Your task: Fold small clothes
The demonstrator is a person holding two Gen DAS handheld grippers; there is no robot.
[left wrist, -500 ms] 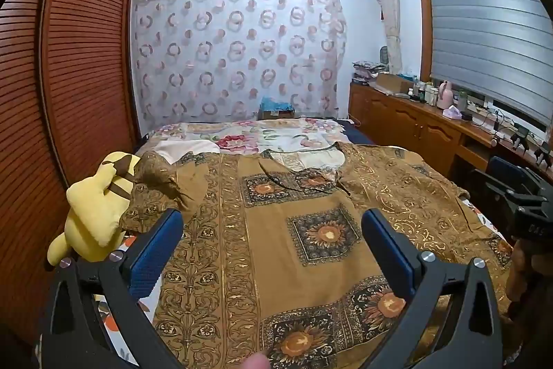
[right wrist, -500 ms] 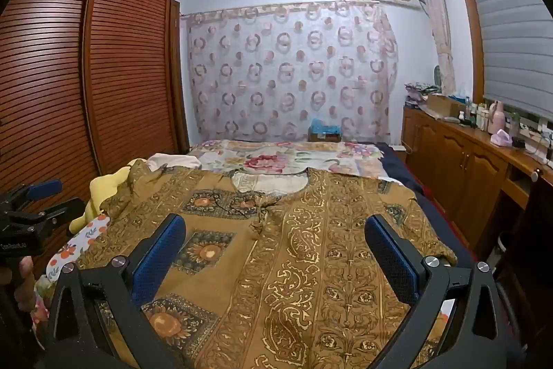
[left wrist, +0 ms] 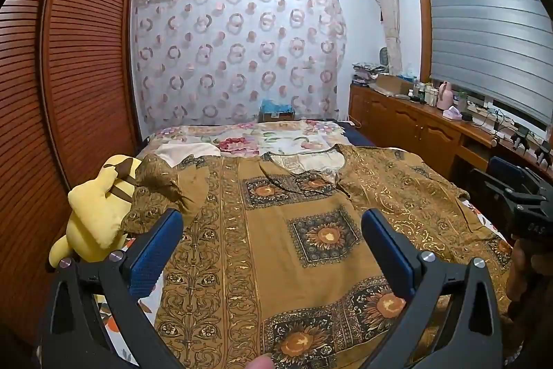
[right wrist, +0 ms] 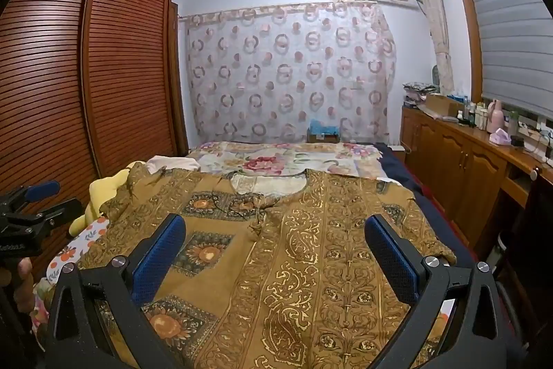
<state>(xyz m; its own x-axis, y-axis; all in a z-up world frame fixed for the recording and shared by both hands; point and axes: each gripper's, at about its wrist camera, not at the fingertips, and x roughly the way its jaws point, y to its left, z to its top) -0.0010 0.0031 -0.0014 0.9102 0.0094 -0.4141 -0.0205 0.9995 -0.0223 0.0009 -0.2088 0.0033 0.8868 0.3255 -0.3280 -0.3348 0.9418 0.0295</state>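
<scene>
A brown-gold patterned tunic [left wrist: 276, 251] lies spread flat on the bed, neckline toward the far end; it also shows in the right wrist view [right wrist: 304, 258]. Its left sleeve is crumpled against a yellow plush toy [left wrist: 96, 213]. My left gripper [left wrist: 271, 230] is open and empty, held above the tunic's near left part. My right gripper [right wrist: 274, 234] is open and empty above the tunic's near right part. Each gripper shows at the edge of the other's view: the right one in the left wrist view [left wrist: 518, 196], the left one in the right wrist view [right wrist: 31, 210].
A floral bedsheet [left wrist: 249, 137] covers the far half of the bed. A slatted wooden wardrobe [left wrist: 69, 75] stands along the left. A wooden cabinet counter [left wrist: 432, 120] with bottles and boxes runs along the right under the window blind. A patterned curtain [left wrist: 238, 57] hangs behind.
Both grippers have shifted slightly, the views tilting a little. The tunic has not moved and both grippers stay open.
</scene>
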